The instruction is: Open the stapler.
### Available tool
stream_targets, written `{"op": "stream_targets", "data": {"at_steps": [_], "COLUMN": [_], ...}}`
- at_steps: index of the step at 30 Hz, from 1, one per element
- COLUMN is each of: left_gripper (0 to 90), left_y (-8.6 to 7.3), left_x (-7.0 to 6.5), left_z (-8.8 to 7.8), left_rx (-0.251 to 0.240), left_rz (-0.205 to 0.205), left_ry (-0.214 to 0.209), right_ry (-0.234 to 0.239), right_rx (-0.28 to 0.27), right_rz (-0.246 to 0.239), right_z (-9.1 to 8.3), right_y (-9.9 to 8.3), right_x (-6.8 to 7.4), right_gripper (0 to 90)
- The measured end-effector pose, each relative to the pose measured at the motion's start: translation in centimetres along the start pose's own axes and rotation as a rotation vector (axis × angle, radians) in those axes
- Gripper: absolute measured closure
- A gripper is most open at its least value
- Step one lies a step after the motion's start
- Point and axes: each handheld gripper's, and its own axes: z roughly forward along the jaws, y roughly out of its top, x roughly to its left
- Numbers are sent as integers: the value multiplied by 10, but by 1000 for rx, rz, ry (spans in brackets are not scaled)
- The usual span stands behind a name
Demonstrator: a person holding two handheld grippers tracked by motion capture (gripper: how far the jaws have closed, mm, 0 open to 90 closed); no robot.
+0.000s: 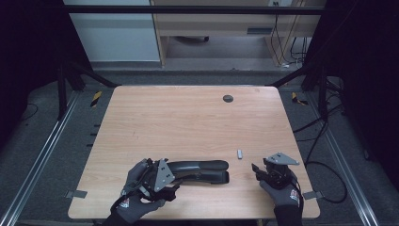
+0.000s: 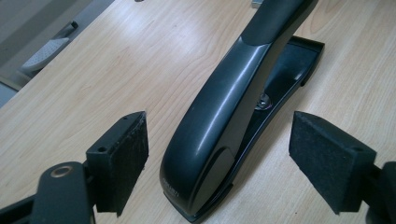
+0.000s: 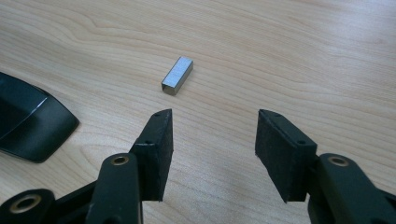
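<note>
Open right tongs [image 3: 212, 154] face the staple block [image 3: 177, 75] on the counter [image 1: 188, 122] at eleven o'clock, long axis toward one. Left tongs [image 2: 217, 161] straddle the stapler [image 2: 224, 130], open.

The person's left hand [image 1: 136, 188], in a dark grey glove with a red-and-white mark at the cuff, comes in from the bottom edge of the high view and grips the black left gripper [image 1: 175, 188] with the grey three-cornered plate on top — it points toward the right of that view. In the left gripper view its two black foam-faced jaws stand wide apart, pads touching nothing. The gloved right hand [image 1: 281, 190] holds the black right gripper [image 1: 256, 170] pointing up and left; its jaws are likewise parted, nothing between the pads.
</note>
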Motion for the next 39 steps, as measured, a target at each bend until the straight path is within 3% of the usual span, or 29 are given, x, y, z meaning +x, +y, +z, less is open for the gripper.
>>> {"op": "stream_targets", "data": {"at_steps": [9, 18, 39], "left_gripper": [196, 194, 194], "left_y": [7, 16, 41], "left_x": [-7, -15, -44], "left_z": [7, 12, 25], "left_rx": [21, 38, 35], "left_rz": [43, 99, 246], "left_ry": [-22, -12, 72], "right_ry": [-1, 2, -1], "right_rx": [4, 11, 10], "right_rz": [-2, 3, 4], "right_z": [0, 1, 1], "right_y": [0, 0, 0], "right_x": [0, 1, 0], "right_gripper": [472, 473, 483]}}
